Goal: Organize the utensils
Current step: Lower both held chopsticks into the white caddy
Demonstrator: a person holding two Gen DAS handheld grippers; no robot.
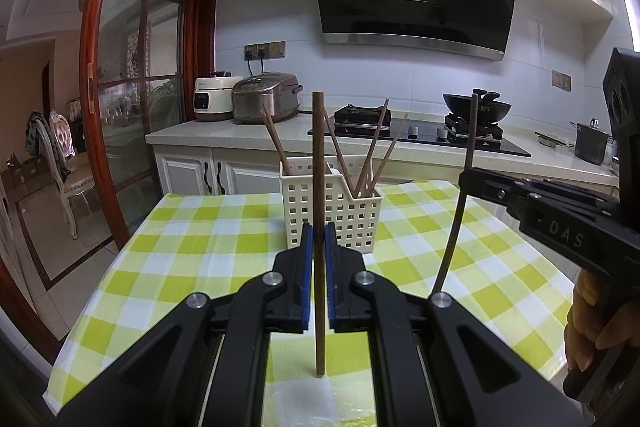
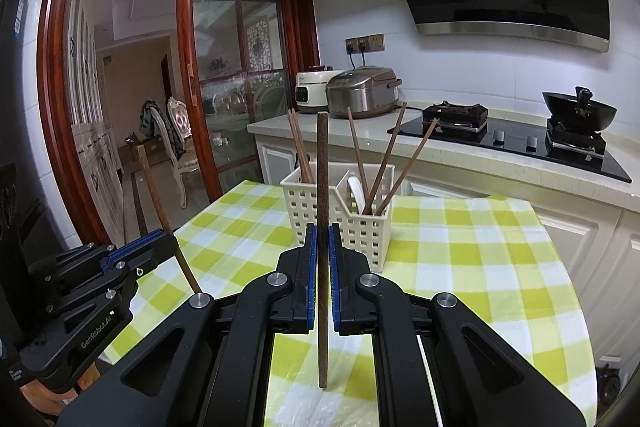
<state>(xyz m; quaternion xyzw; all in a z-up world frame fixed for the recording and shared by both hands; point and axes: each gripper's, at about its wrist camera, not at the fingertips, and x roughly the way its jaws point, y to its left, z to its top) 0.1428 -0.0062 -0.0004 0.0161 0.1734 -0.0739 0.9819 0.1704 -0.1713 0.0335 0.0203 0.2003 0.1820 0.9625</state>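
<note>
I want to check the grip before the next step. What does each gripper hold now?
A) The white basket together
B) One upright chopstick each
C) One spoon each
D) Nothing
B: the left gripper and the right gripper are each shut on one upright brown chopstick.

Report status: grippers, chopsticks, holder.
Left gripper shut on chopstick, upright. Right gripper shut on second chopstick. Holder ahead on the table, part filled. Path clear.

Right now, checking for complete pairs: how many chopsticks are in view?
7. One chopstick upright in the left gripper, another in the right gripper, two close together in the basket's left compartment, three in its right. Shorter ones could be hidden inside.
</note>
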